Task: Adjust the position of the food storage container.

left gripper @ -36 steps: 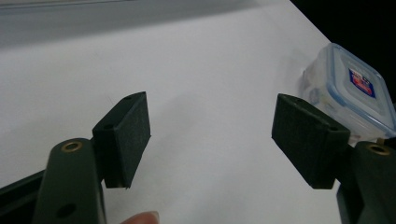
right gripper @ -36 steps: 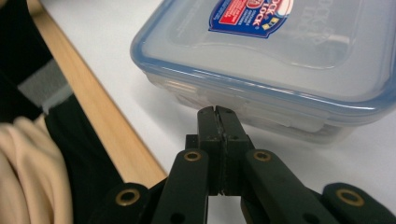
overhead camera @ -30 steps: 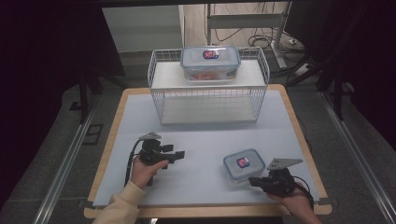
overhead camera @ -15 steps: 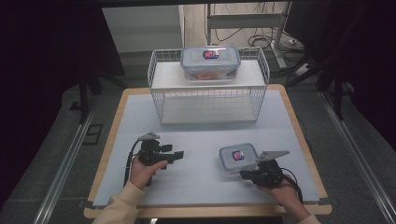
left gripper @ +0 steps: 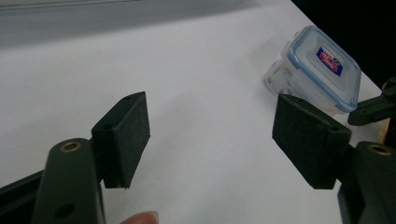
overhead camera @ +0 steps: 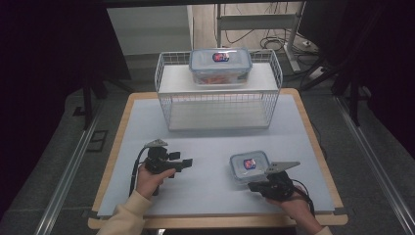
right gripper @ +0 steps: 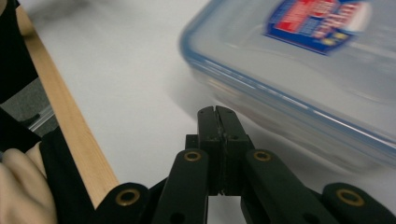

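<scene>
A small clear food box with a blue-rimmed lid (overhead camera: 249,165) (left gripper: 316,70) (right gripper: 303,65) lies on the white table mat at the front right. My right gripper (overhead camera: 254,186) (right gripper: 217,112) sits just in front of it, jaws pressed together with nothing between them, tips close to the box's near side. My left gripper (overhead camera: 185,163) (left gripper: 210,135) rests at the front left, pointing right toward the small box, jaws wide apart and empty. A larger clear box with a blue lid (overhead camera: 220,65) stands on top of the white wire rack (overhead camera: 218,100) at the back.
The wooden table edge (right gripper: 70,121) runs close to my right hand. The wire rack's lower level stands open to the front. A black cable (overhead camera: 134,169) trails from the left gripper. Dark floor and metal rails lie on both sides.
The right hand and its gripper have slid left along the table front, and the small box has shifted left and slightly forward. The left gripper has stayed still.
</scene>
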`<action>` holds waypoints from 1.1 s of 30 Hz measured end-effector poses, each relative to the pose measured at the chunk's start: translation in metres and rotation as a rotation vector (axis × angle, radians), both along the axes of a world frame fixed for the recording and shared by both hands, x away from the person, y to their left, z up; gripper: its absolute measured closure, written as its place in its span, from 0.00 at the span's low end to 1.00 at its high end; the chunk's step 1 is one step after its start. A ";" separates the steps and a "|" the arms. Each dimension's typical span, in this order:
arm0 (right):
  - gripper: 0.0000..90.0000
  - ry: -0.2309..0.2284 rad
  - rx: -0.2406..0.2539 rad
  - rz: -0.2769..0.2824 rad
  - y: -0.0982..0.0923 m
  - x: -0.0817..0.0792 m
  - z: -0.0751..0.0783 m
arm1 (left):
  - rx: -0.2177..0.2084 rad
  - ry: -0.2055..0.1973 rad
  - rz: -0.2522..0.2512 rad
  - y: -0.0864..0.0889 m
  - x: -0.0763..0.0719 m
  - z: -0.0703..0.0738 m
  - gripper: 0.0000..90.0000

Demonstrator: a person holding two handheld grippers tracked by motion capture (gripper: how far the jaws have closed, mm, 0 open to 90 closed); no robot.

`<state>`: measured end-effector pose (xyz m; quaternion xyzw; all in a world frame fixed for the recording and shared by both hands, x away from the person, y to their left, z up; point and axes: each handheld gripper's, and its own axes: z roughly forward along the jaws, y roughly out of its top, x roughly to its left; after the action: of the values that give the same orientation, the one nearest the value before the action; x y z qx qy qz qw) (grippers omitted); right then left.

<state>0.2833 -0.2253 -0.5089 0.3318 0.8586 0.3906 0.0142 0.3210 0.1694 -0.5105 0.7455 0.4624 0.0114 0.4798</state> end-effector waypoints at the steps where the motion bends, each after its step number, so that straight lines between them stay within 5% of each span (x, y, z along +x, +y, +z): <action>1: 1.00 -0.003 0.001 0.006 0.004 -0.001 0.000 | -0.001 0.002 0.000 0.000 0.000 0.000 0.30; 18: 0.99 -0.056 0.007 -0.027 0.042 0.010 -0.001 | -0.001 0.002 0.005 0.001 0.000 -0.001 0.30; 22: 0.99 -0.075 0.041 -0.043 0.027 0.005 0.011 | -0.004 0.002 0.005 0.002 0.000 -0.001 0.30; 27: 1.00 -0.124 0.087 -0.145 -0.012 0.009 0.033 | -0.001 0.002 0.005 0.002 0.000 -0.001 0.30; 33: 1.00 -0.144 0.062 -0.283 -0.060 0.022 0.035 | 0.000 0.006 0.007 0.000 0.000 -0.002 0.30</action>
<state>0.3050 -0.2849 -0.4735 0.4208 0.7876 0.4337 0.1204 0.3209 0.1698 -0.5120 0.7441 0.4664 0.0108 0.4782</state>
